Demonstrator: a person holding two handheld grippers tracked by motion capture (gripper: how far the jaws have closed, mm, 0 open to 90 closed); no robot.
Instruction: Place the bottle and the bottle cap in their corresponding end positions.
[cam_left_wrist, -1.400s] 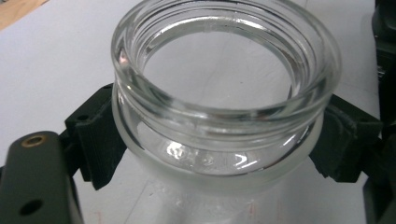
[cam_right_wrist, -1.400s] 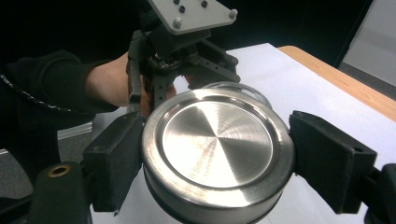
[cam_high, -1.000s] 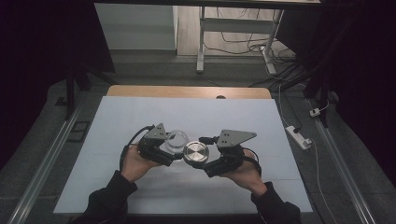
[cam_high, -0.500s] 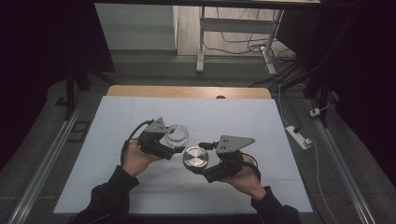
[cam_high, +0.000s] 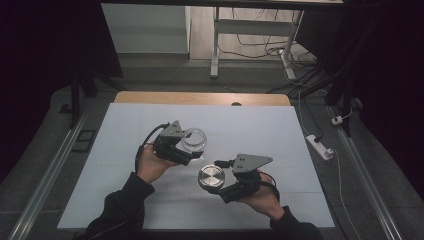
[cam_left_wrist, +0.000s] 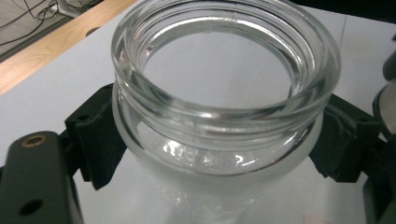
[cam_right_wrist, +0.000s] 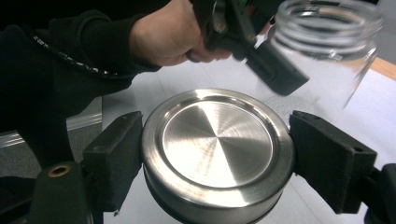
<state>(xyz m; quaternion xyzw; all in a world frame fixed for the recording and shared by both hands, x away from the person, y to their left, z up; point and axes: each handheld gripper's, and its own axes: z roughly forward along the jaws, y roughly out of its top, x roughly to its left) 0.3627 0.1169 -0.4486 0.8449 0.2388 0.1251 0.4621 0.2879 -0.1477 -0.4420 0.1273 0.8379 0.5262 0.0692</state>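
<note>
The clear glass jar (cam_high: 193, 139) is the landmark here: it is open-mouthed and lidless, held above the white counter (cam_high: 280, 130) near its middle. The left gripper (cam_high: 187, 150) holds it, with the black fingers (cam_left_wrist: 95, 140) pressed against opposite sides of the jar (cam_left_wrist: 219, 116) just under the threaded neck. In the left gripper view the rim faces the camera and the white surface shows through the glass.

Just beside the jar, on the side nearer the person and a little to the right, sits the round brushed-metal lid (cam_high: 212, 177). It is apart from the jar, not on it. The right gripper (cam_high: 214, 181) grips it, its two padded fingers (cam_right_wrist: 114, 158) closed against the lid's (cam_right_wrist: 217, 144) rim on either side, flat top facing up. In the right gripper view the jar (cam_right_wrist: 327, 51) appears beyond the lid, up and to the right, with the person's left hand (cam_right_wrist: 168, 32) and its gripper next to it.

The left hand (cam_high: 150, 165) comes in behind the jar from the person's side, and the right hand (cam_high: 260, 195) sits behind the lid. Far past the jar, a wooden strip (cam_high: 200, 98) edges the counter.
</note>
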